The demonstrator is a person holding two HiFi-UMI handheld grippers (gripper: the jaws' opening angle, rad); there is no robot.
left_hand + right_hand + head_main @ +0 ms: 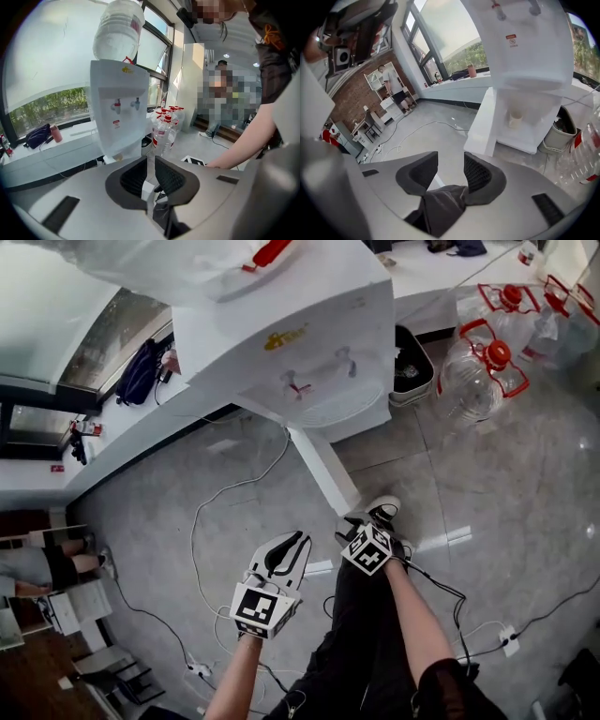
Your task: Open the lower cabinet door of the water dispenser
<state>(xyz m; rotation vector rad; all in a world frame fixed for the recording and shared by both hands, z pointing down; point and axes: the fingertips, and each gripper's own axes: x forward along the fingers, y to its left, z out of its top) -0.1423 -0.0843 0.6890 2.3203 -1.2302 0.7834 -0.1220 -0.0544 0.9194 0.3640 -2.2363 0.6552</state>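
Most of this job looks finished to me. The tall white plastic water dispenser already has its flat white lower cabinet door swung out from the base. From my head view the door runs as a narrow slab from the foot of the dispenser toward my shoes. In the right gripper view it stands out from one side of the dispenser's front, roughly square to it, and the pale compartment behind it is exposed. Something small and cream-coloured sits inside, but I cannot tell what it is. I judge the door fully open, or close to it. At most it may need a last nudge wider, and then I only have to keep clear of the dispenser.

Neither of my tools is on the door now. My grey left gripper, with its ribbed black pads, is well apart from the dispenser and pointed toward its front. Its jaws are parted by only a narrow slot, and nothing is caught in it; I see only floor and the dispenser's base through the gap. My right gripper is also well back from the dispenser and aimed toward the open door's edge. Its jaws are spread moderately, wider than the left pair, and nothing is between the pads. The dark cloth of my trouser leg shows beneath them, but the pads do not press on it.
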